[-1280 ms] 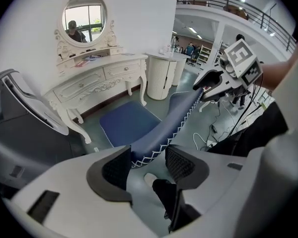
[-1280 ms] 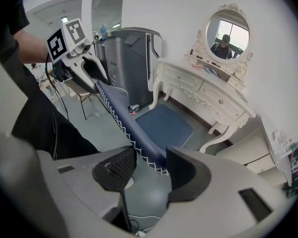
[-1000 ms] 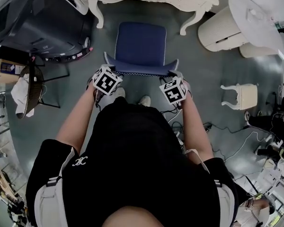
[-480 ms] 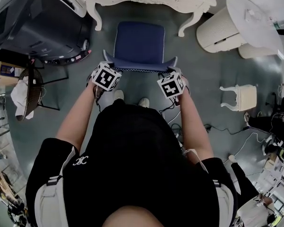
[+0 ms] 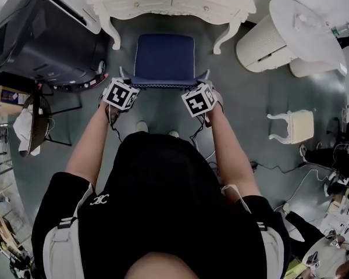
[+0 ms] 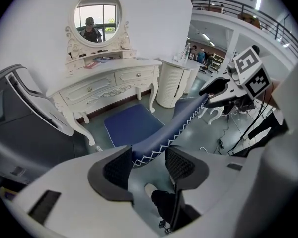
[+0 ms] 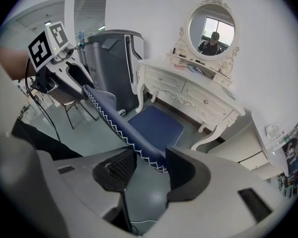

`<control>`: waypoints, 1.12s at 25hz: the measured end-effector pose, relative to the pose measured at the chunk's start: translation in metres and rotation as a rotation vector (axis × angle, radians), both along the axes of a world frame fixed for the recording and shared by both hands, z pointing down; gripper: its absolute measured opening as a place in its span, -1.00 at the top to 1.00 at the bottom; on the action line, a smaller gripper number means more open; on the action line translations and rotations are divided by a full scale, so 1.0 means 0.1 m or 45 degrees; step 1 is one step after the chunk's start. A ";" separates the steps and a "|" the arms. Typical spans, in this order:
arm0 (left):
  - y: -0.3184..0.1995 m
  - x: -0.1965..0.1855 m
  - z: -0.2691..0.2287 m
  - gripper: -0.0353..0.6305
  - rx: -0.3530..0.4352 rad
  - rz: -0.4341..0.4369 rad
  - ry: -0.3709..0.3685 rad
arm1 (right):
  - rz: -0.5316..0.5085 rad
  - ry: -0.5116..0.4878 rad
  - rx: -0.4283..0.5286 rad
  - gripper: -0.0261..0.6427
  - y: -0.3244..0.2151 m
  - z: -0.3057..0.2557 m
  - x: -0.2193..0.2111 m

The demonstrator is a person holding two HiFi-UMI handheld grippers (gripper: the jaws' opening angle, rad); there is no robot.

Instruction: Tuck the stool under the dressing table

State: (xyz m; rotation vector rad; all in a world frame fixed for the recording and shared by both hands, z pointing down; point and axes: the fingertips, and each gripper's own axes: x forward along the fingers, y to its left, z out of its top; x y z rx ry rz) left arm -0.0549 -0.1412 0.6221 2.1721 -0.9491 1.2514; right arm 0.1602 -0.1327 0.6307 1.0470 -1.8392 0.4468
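Clamped on near rim of blue padded stool (image 5: 164,60) with left tool (image 6: 149,165), right tool (image 7: 151,170). Sits straight ahead of tools, far edge just reaching cream carved dressing table (image 5: 163,4). Remaining: push under.

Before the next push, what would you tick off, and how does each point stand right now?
1. Left tool shut on the back rim of the stool: ok.
2. Right tool shut on the same rim: ok.
3. Stool lined up between the front legs of the dressing table: ok.
4. Stool tucked under the table: not ok, the seat sits in front of it.
5. Back rim low enough to pass under the drawers: cannot tell.
6. Small white footstool out of the path: ok, it stands well off to the right.
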 end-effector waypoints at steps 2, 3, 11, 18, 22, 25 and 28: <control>-0.07 0.02 -0.03 0.27 0.010 -0.025 0.010 | -0.011 -0.010 0.008 0.36 -0.08 -0.03 0.02; -0.12 0.03 -0.06 0.27 0.018 -0.035 0.016 | -0.017 -0.013 0.016 0.36 -0.13 -0.06 0.03; -0.22 0.19 0.08 0.27 -0.004 -0.043 -0.009 | -0.058 0.032 -0.006 0.36 -0.31 0.07 0.19; -0.63 0.19 0.10 0.26 -0.001 -0.035 -0.016 | -0.046 0.044 -0.001 0.36 -0.72 0.09 0.21; -0.96 0.19 0.09 0.27 -0.002 -0.026 -0.006 | -0.019 0.054 0.006 0.36 -1.04 0.07 0.20; -1.17 0.19 0.09 0.26 -0.017 -0.011 -0.004 | -0.009 0.068 -0.015 0.36 -1.23 0.08 0.21; -1.38 0.19 0.11 0.26 -0.022 -0.007 -0.005 | 0.011 0.077 -0.011 0.36 -1.42 0.09 0.21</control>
